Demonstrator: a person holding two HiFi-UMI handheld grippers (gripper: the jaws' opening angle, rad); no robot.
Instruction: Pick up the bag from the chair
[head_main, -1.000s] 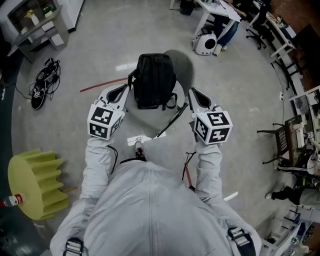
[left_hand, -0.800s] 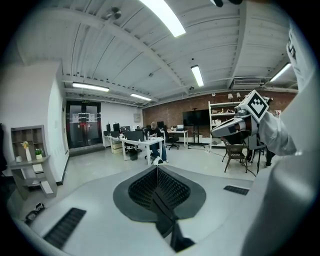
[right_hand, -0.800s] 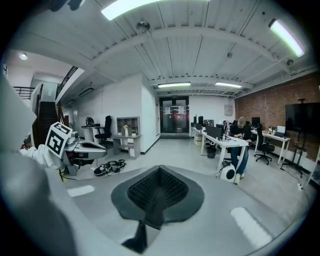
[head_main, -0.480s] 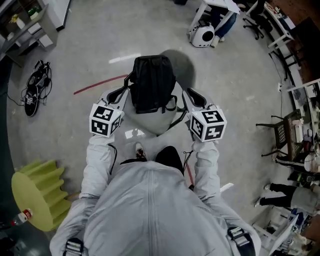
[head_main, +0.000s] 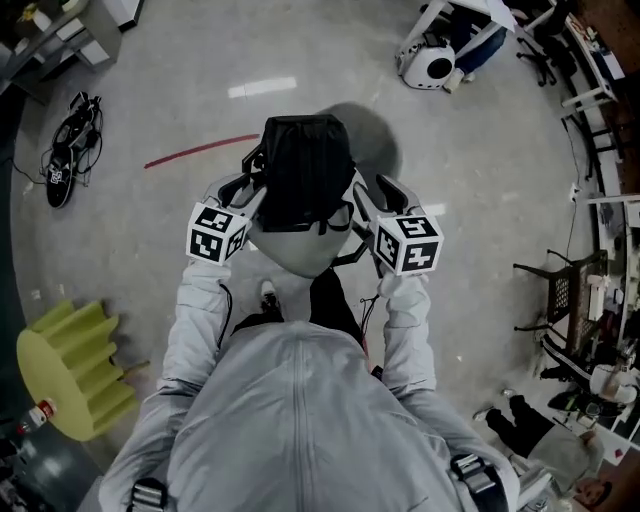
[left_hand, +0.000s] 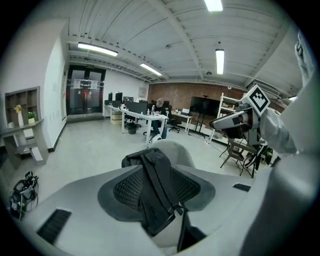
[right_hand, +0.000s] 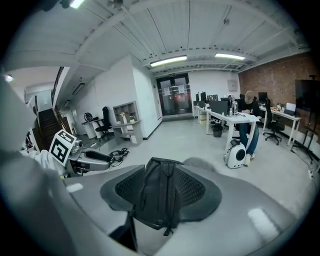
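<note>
A black backpack (head_main: 305, 170) stands upright on a pale round chair (head_main: 300, 255), its straps facing me. My left gripper (head_main: 248, 188) sits close against the bag's left side and my right gripper (head_main: 368, 192) close against its right side. Both are open, jaws spread, with nothing held. In the left gripper view the bag (left_hand: 150, 165) with its strap shows in the gap of the left gripper (left_hand: 157, 176), and the right gripper (left_hand: 234, 121) is beyond. In the right gripper view the bag (right_hand: 161, 192) fills the gap of the right gripper (right_hand: 161, 186), with the left gripper (right_hand: 95, 160) to the left.
A yellow-green ribbed stool (head_main: 65, 370) stands at my lower left. Shoes and cables (head_main: 65, 150) lie on the floor at the far left, near a red floor line (head_main: 200, 150). A white carrier (head_main: 430, 65), desks and a dark chair (head_main: 555, 290) are at the right.
I have stepped closer to the chair. Both grippers have moved forward and inward, from in front of the bag to either side of it.
</note>
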